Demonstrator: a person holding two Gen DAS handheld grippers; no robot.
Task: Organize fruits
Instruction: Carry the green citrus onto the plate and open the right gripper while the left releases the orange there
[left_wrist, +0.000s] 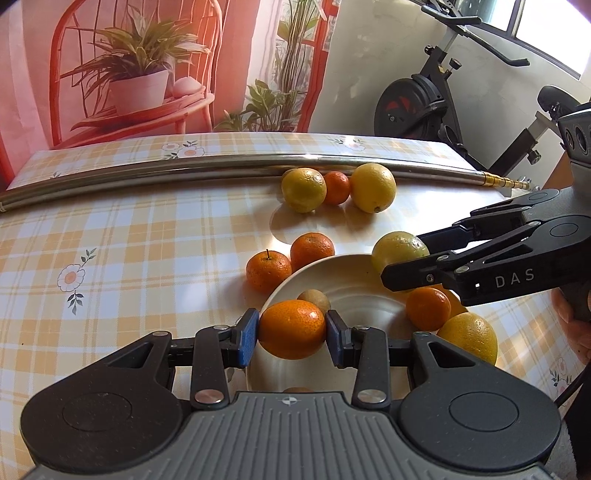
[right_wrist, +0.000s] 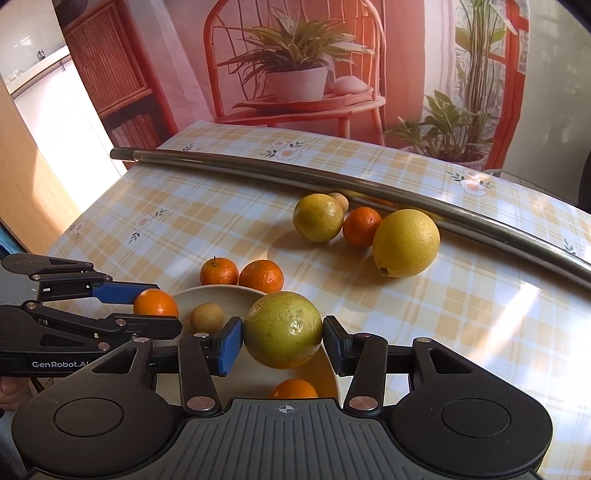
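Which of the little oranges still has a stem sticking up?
The small orange lying on the tablecloth just past the plate's far rim, leftmost of the pair there. The other oranges show no stem.

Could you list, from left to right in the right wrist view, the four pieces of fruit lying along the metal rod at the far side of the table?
Greenish-yellow citrus → small tan fruit tucked behind it → small orange → large yellow lemon, all lying just in front of the metal rod.
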